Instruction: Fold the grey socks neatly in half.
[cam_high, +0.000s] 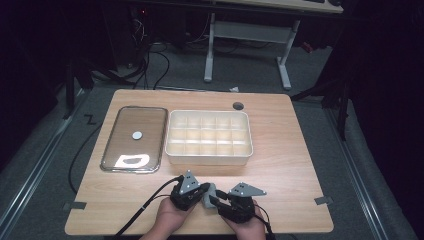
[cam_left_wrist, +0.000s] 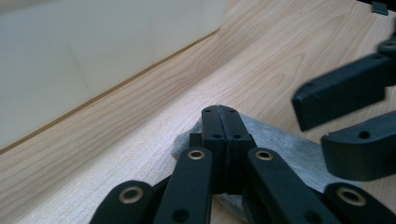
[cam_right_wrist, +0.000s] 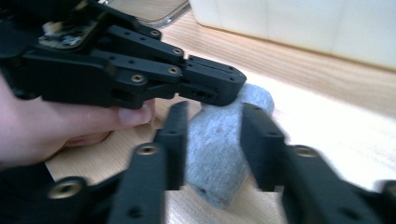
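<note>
A small grey felt roll (cam_right_wrist: 219, 154) lies on the wooden table (cam_high: 280, 165) near its front edge, between my two grippers (cam_high: 209, 196). My left gripper (cam_left_wrist: 220, 114) is shut, its tips pinching the far end of the roll (cam_left_wrist: 285, 140); it comes in from the left (cam_right_wrist: 219, 86) in the right gripper view. My right gripper (cam_right_wrist: 212, 144) is open, one jaw on each side of the roll without squeezing it. Its open jaws (cam_left_wrist: 338, 122) stand at the right of the left gripper view. In the high view the left gripper (cam_high: 204, 190) and right gripper (cam_high: 216, 201) nearly touch.
A white compartment tray (cam_high: 209, 156) stands just beyond the grippers at mid-table, its wall close in the left gripper view (cam_left_wrist: 84, 60). A clear flat lid (cam_high: 134, 139) lies to the tray's left. A round cable hole (cam_high: 238, 105) is at the far edge.
</note>
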